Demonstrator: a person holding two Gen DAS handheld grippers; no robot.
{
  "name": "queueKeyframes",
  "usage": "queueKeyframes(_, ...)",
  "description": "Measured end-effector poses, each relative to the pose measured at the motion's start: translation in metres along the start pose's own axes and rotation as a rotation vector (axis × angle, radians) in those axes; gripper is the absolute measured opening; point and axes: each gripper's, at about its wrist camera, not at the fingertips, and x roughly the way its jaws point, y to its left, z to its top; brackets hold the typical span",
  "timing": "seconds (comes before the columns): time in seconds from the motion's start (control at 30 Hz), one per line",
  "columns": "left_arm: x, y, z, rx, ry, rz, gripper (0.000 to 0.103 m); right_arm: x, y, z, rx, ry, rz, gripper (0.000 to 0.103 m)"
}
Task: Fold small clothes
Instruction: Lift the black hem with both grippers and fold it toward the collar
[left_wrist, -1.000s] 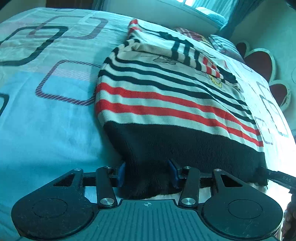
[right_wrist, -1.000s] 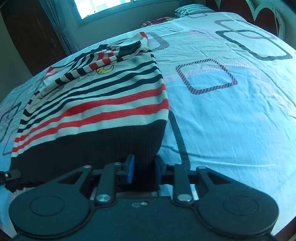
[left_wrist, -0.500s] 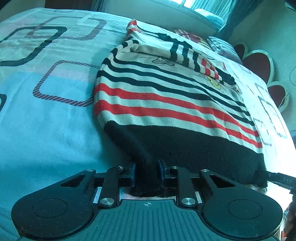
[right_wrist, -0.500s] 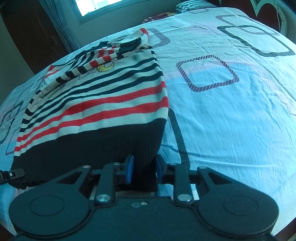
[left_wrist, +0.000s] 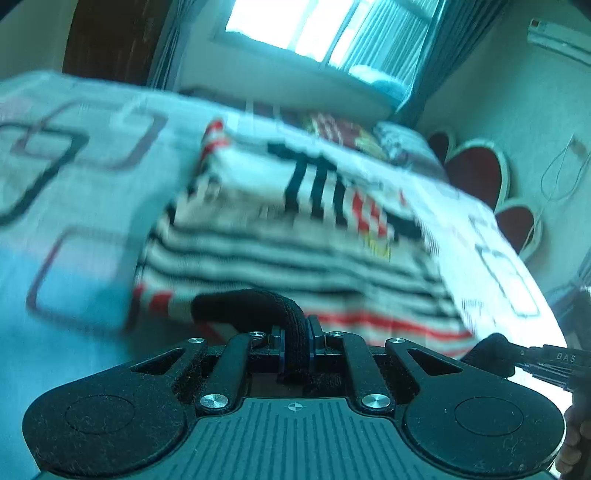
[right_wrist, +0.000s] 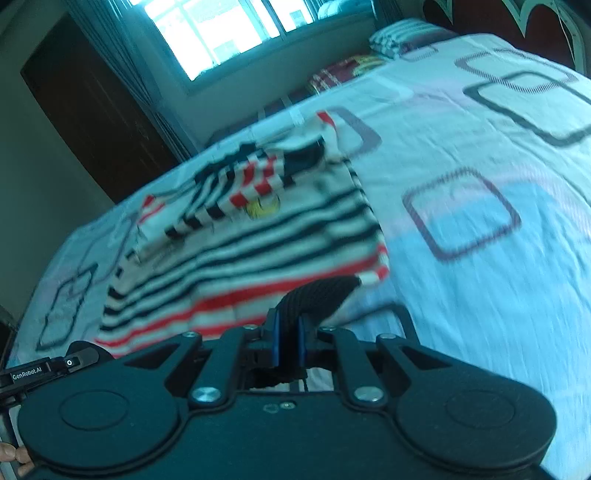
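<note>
Bedroom setting: a bed (right_wrist: 498, 295) under a pale blue sheet printed with rounded squares, a bright window (right_wrist: 221, 33) behind, a dark door (right_wrist: 92, 110) to one side. On the bed lies the striped sweater (right_wrist: 258, 258), cream with black and red bands and a black ribbed hem (left_wrist: 258, 306), its sleeves folded in across the chest.

Left hand-held gripper (left_wrist: 295, 347): jaws closed tight on one corner of the hem, the black rib bunched between the blue pads. Right hand-held gripper (right_wrist: 288, 343): likewise clamped on the opposite hem corner. Both corners stand clear of the sheet; the rest of the garment lies flat (both views are motion-blurred, so fine detail is uncertain).

Assessment: the step in hand appears to be carrying the hem over toward the neckline to halve the garment. To do it well, both corners should travel level and together, keeping the hem taut between them, so the fold line falls straight and the tucked sleeves stay undisturbed. Release only once the hem lies square on the shoulders.
</note>
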Motion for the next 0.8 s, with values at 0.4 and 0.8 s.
queueKeyframes(0.4, 0.079, 0.002, 0.095, 0.001, -0.093, 0.059, 0.011, 0.078, 0.01, 0.099, -0.04, -0.069, 0.034, 0.01)
queueKeyframes(0.8, 0.175, 0.008, 0.183, -0.04, -0.141, 0.128, 0.011, 0.176, 0.002, 0.19, -0.019, -0.077, 0.041, 0.01)
